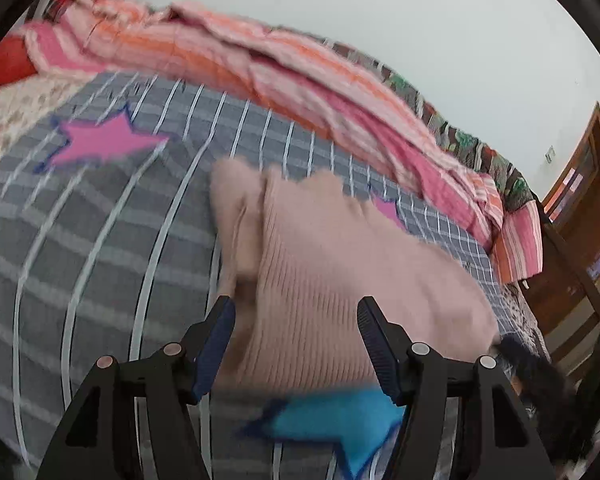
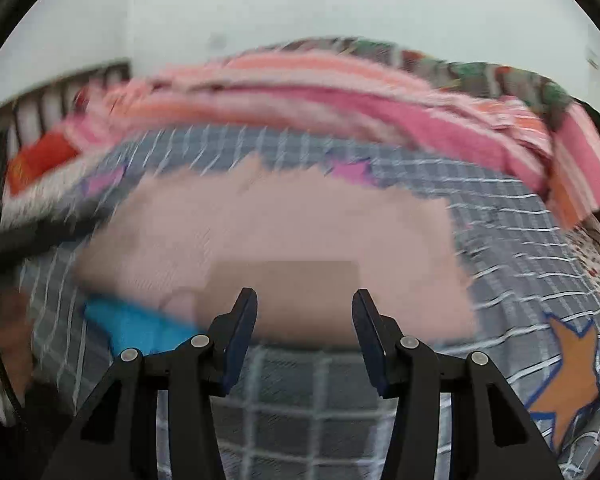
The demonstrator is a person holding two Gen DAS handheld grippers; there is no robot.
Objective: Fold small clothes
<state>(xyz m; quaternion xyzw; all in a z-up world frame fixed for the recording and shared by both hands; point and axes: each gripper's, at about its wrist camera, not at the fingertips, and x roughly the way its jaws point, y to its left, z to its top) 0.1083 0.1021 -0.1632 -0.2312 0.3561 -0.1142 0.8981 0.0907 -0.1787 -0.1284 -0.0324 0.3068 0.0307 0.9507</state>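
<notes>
Pink ribbed garment (image 1: 320,264) lies on the grey checked bedspread (image 1: 100,240), near its front edge, partly covering a blue star patch (image 1: 340,420). Left gripper (image 1: 296,320) and right gripper (image 2: 304,308) both hover over it, fingers apart, gripping nothing. Striped pink quilt (image 1: 300,80) is heaped along the bed's far edge.

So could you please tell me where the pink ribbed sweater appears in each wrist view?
Left wrist: pink sweater centre, just beyond the open left gripper.
Right wrist: centre, blurred, beyond the open right gripper.
Shared landmark: blue star at its near edge.
</notes>
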